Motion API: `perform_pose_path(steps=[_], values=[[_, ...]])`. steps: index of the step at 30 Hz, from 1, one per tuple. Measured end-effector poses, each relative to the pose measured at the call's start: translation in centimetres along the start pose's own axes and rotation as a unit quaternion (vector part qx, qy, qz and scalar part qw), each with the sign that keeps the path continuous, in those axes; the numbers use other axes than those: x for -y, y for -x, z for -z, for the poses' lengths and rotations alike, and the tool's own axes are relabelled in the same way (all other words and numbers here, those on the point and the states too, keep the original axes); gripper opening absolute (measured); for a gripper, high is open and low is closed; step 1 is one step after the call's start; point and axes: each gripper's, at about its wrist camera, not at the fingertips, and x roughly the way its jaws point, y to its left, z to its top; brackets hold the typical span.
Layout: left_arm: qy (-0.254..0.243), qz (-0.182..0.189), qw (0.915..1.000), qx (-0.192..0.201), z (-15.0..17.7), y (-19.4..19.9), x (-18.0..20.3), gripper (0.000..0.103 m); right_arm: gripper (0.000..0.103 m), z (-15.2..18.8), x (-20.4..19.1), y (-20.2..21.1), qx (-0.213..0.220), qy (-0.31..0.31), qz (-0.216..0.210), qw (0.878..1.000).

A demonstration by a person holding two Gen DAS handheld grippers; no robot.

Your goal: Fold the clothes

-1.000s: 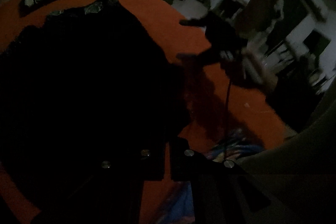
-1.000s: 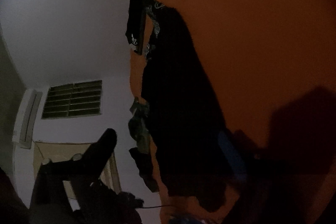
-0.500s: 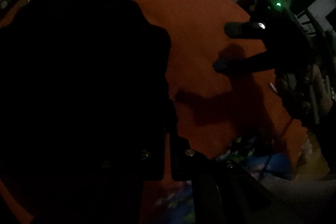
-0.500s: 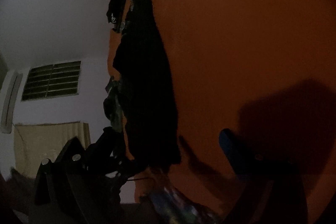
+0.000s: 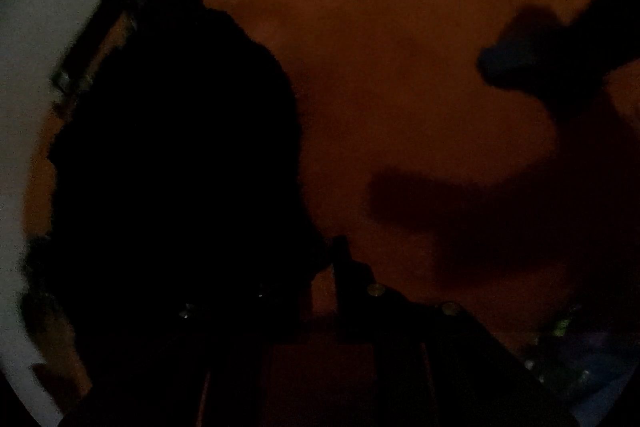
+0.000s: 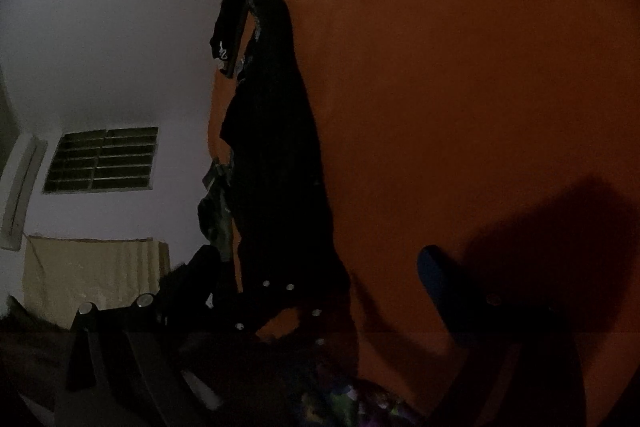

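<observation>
Left hand-held gripper (image 5: pixel 320 259) opening beside black garment (image 5: pixel 172 167) on orange sheet (image 5: pixel 400 67); right hand-held gripper (image 6: pixel 312 267) spread wide.

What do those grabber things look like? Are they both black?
Mostly black, yes. The left gripper has dark, blocky fingers with small round silver screws on the body behind them. The right gripper has a black frame with shiny silver bolts, and one of its fingers is blue with a rounded tip. The room is dim, so I cannot make out any cables, markings or sleeves.
</observation>
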Motion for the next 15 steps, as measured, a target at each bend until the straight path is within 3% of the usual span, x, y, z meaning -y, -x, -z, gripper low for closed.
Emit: perform_pose_path(steps=[2,6,10,12,15], values=[[-0.029,-0.039,0.9988,0.003,0.5,0.1,1.3,0.017,0.099,-0.3,0.1,-0.1,0.006,-0.009,-0.003,1.0],[-0.034,-0.041,0.9985,0.011,1.6,0.6,1.0,0.02,0.099,-0.7,0.0,-0.3,0.014,-0.02,-0.007,1.0],[-0.02,-0.046,0.9987,-0.013,2.6,0.6,0.8,0.048,0.099,-0.8,-0.2,-0.4,0.017,-0.016,0.001,1.0],[-0.014,-0.054,0.9984,-0.012,3.0,0.9,0.5,0.073,0.099,-0.8,-0.1,-0.3,0.02,-0.019,0.001,1.0],[-0.014,-0.053,0.9985,-0.004,3.5,1.0,0.3,0.078,0.099,-0.9,0.0,-0.4,0.022,-0.021,0.006,1.0]])
